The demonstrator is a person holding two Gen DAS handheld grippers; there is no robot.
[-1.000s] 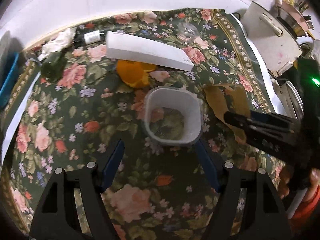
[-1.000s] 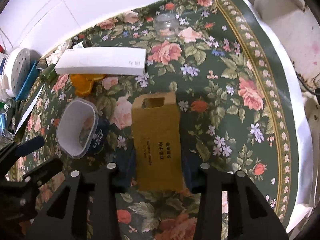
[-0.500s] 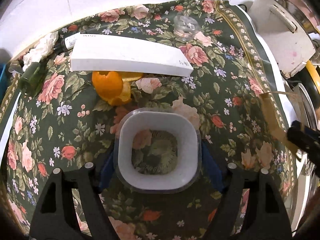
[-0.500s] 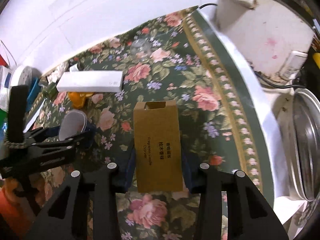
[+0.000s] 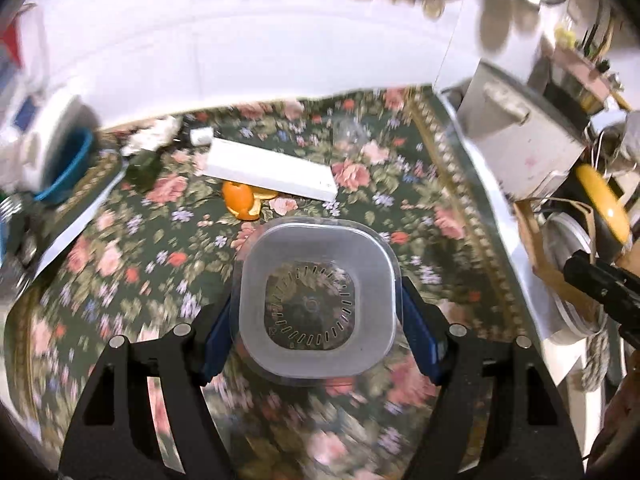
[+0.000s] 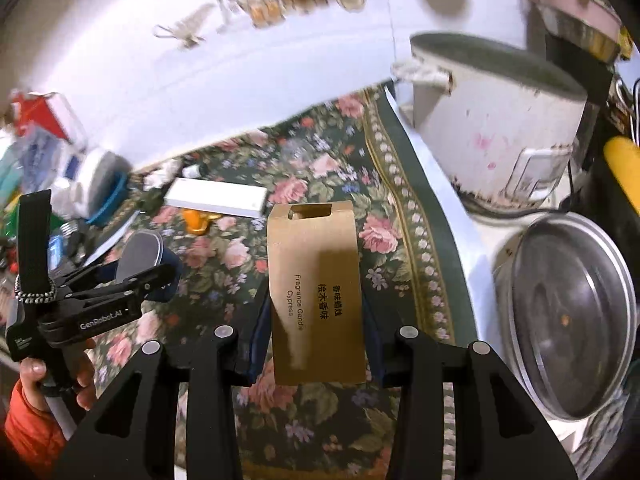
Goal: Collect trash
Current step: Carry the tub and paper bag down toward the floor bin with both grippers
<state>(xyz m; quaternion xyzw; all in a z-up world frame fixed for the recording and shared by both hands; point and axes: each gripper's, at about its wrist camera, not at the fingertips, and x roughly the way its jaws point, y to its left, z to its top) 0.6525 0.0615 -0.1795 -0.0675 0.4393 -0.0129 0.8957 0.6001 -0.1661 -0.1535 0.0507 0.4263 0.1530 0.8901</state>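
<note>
My left gripper (image 5: 318,316) is shut on a clear square plastic container (image 5: 318,300), held up above the floral tablecloth (image 5: 132,256); its blue pads press both side walls. In the right wrist view the same gripper (image 6: 160,276) and container (image 6: 138,250) appear at the left, carried by a hand in an orange sleeve. My right gripper (image 6: 316,336) is shut on a flat brown candle box (image 6: 316,292), lifted off the cloth. On the table lie an orange peel (image 5: 240,200), a long white box (image 5: 272,170), crumpled tissue (image 5: 154,136), a green bottle (image 5: 142,168) and a small glass jar (image 5: 350,134).
A worn white rice cooker (image 6: 492,128) stands off the table's right edge, with a steel pot and glass lid (image 6: 572,312) beside it. A blue bowl (image 5: 66,172) and clutter sit at the far left. White tiled wall behind.
Both grippers have risen and tilted up with their loads: the left closed around the plastic container and lifted it, and the right carried the brown box up off the cloth.
</note>
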